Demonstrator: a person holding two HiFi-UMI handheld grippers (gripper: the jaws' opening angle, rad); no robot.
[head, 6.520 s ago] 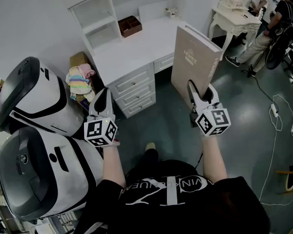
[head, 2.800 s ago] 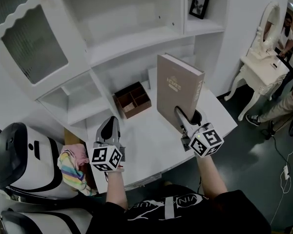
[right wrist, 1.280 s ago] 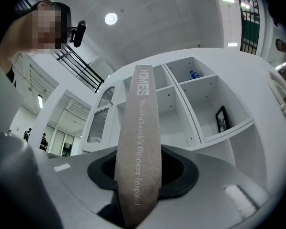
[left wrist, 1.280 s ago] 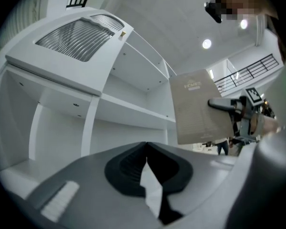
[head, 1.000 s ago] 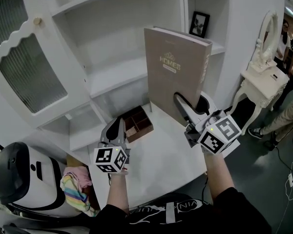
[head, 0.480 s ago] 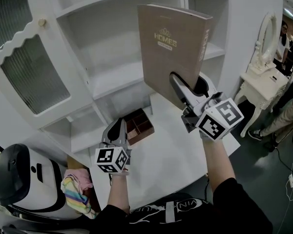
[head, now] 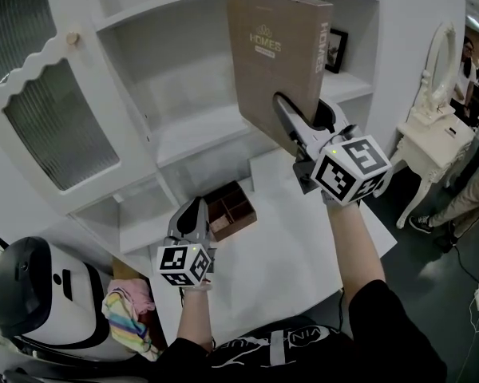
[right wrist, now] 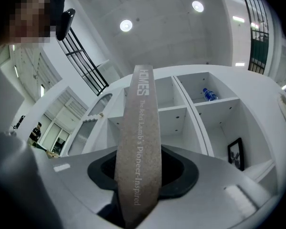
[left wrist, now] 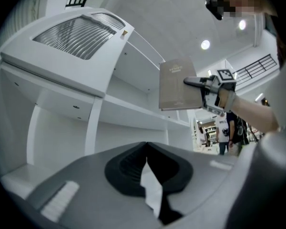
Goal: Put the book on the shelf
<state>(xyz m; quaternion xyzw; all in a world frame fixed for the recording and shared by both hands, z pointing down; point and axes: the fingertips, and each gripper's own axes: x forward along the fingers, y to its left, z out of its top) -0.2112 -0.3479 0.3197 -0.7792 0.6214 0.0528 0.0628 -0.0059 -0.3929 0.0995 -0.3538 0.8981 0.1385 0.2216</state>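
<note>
A large tan hardcover book (head: 275, 50) stands upright in the air in front of the white shelf unit (head: 203, 134). My right gripper (head: 302, 120) is shut on its lower edge, one jaw on each cover. In the right gripper view the spine (right wrist: 139, 128) runs up between the jaws of the right gripper (right wrist: 138, 154), with open shelf compartments behind it. My left gripper (head: 193, 206) hangs low over the white desk (head: 279, 246), shut and holding nothing. The left gripper view shows the book (left wrist: 176, 85) up to the right of the left gripper (left wrist: 146, 144).
A brown wooden box (head: 231, 207) sits on the desk by the left gripper. A framed picture (head: 333, 50) stands on a right-hand shelf, a blue bottle (right wrist: 209, 94) higher up. A glass cabinet door (head: 48, 118) is at left. A white dressing table (head: 431, 134) and people are at right.
The right gripper has lifted the book higher, from desk level up in front of the upper shelves, and turned it a little so the spine shows. The left gripper has barely moved.
</note>
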